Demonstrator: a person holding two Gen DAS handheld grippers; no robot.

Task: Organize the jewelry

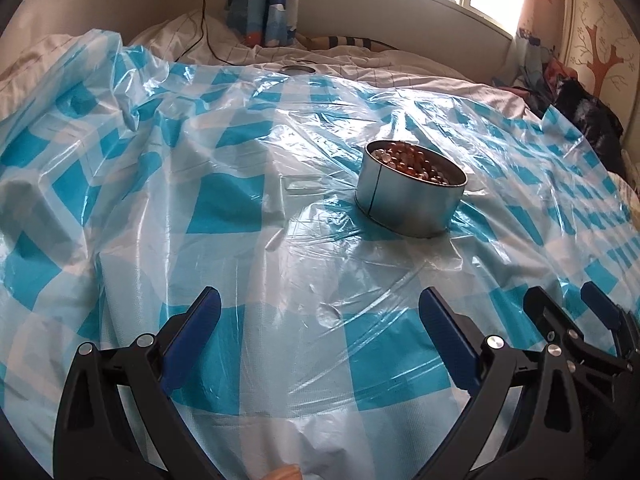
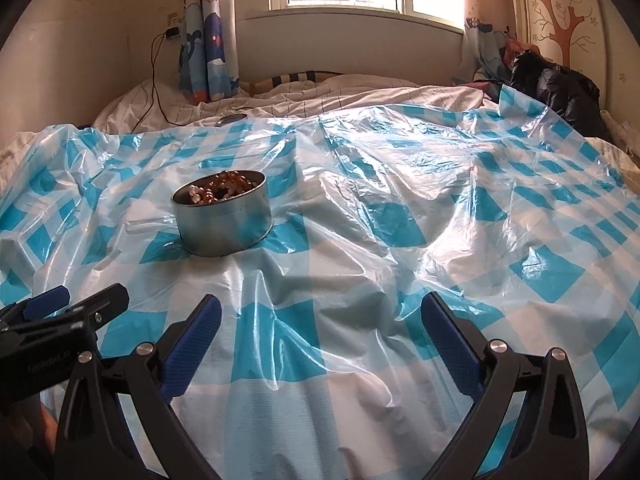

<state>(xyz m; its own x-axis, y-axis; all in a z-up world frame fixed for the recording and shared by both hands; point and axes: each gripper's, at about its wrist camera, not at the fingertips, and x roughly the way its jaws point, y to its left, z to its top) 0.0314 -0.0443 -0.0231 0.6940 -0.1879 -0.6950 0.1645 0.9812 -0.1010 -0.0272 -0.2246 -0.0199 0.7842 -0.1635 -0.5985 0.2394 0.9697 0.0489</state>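
Observation:
A round metal tin [image 1: 408, 200] filled with brown and clear beaded jewelry [image 1: 412, 162] stands on a blue-and-white checked plastic sheet [image 1: 240, 200] spread over a bed. It also shows in the right wrist view [image 2: 226, 220], with the beads [image 2: 224, 188] inside. My left gripper [image 1: 320, 304] is open and empty, well short of the tin. My right gripper [image 2: 320, 308] is open and empty, to the right of the tin; it shows at the left wrist view's right edge [image 1: 568, 304]. The left gripper shows at the right wrist view's left edge [image 2: 76, 300].
A round metal lid [image 1: 298, 69] lies at the sheet's far edge, also in the right wrist view [image 2: 232, 119]. A small clear plastic piece [image 2: 144, 226] lies left of the tin. A black cable [image 2: 154, 80], curtains [image 2: 208, 48], and a black bag [image 2: 556, 84] are beyond.

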